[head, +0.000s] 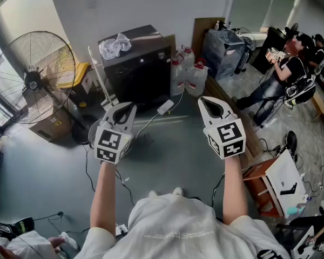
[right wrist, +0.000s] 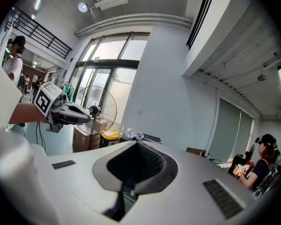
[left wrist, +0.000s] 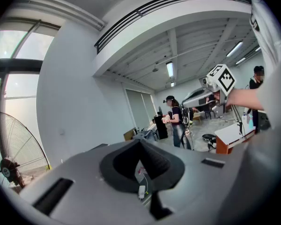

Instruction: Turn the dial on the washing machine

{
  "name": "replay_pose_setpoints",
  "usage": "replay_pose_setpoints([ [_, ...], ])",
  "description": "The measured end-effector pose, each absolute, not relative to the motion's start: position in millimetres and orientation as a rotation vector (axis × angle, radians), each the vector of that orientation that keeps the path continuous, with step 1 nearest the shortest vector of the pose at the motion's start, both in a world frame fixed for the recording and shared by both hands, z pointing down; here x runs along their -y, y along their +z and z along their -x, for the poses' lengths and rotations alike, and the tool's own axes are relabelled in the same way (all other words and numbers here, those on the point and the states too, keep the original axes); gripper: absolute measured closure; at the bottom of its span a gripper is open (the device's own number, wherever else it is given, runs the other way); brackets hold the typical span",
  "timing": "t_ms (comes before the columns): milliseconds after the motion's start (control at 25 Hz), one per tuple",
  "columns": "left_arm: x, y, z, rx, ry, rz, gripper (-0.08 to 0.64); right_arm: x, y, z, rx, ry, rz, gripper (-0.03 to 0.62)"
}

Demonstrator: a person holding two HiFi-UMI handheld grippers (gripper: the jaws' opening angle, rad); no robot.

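Observation:
The washing machine point(head: 137, 63) is a black box against the white wall, with a crumpled plastic bag point(head: 114, 46) on its lid. Its front faces me; I cannot make out the dial. My left gripper point(head: 125, 107) is held out in front of me, shut and empty, a short way before the machine's lower left. My right gripper point(head: 206, 99) is level with it to the right, also shut with nothing in it. In the left gripper view the jaws point(left wrist: 140, 140) meet at their tips. The right gripper view shows the same point(right wrist: 137, 143), with the bag point(right wrist: 132, 135) just beyond.
A large standing fan point(head: 33, 77) and cardboard boxes are at the left. Water jugs point(head: 189, 74) stand right of the machine. Cables and a white power adapter point(head: 165, 107) lie on the grey floor. A wooden table point(head: 270, 182) and people point(head: 291, 69) are at the right.

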State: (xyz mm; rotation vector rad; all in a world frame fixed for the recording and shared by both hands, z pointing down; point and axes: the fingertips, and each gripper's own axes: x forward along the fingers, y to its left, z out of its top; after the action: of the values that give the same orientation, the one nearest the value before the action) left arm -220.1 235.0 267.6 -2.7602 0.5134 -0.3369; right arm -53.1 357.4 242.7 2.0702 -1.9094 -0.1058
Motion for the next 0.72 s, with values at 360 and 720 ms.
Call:
replay_pose_setpoints([
  [360,-237,267,192,-0.574,-0.342,2.76,0.548,-360,245,14,1.951,-0.094,-2.058,0.578],
  [720,-226,279,161,-0.638,-0.364,2.766,0.548,-356,266,-30,1.97,-0.03,-2.047,0.578],
])
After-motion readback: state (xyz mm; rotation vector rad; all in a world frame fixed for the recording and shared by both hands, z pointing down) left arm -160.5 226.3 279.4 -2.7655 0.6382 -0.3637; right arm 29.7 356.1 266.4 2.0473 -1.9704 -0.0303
